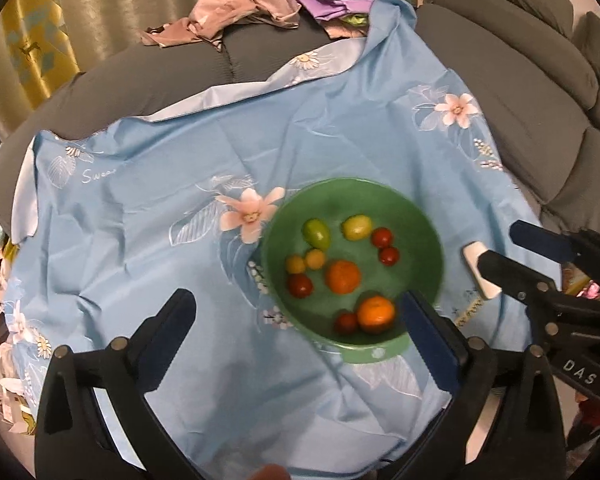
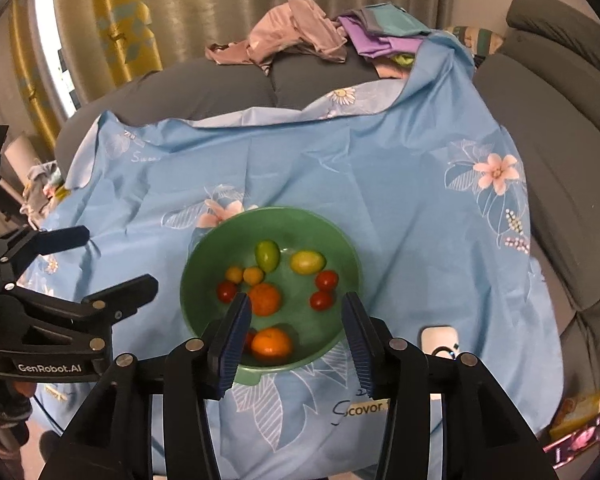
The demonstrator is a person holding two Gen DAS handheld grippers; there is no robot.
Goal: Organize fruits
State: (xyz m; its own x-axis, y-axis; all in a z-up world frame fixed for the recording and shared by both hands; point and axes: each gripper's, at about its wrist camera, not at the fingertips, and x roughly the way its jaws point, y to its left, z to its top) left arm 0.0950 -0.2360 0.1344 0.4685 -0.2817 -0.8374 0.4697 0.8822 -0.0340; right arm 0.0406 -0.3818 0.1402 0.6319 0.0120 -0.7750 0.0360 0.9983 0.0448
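A green bowl point(image 1: 420, 216) point(image 2: 340, 248) stands on a light blue flowered cloth point(image 1: 160, 220) point(image 2: 380, 168). In it lie two oranges point(image 1: 343, 277) point(image 2: 265, 299), two green fruits point(image 1: 317, 233) point(image 2: 267, 255), several red tomatoes point(image 1: 381, 237) point(image 2: 326, 280) and two small yellow ones point(image 1: 315, 258) point(image 2: 253, 275). My left gripper point(image 1: 298, 300) point(image 2: 120, 257) hangs above the bowl's near left side, open wide and empty. My right gripper point(image 2: 295, 306) point(image 1: 500, 246) hovers over the bowl's near rim. Its jaws stand partly apart with nothing between them.
A white flat object point(image 2: 440, 336) point(image 1: 480, 276) lies on the cloth right of the bowl. Grey sofa cushions point(image 1: 520, 100) surround the cloth, with a pile of clothes point(image 1: 240, 4) point(image 2: 300, 28) at the back. Colourful packets point(image 2: 580, 420) lie at the lower right. Curtains point(image 2: 120, 20) hang behind.
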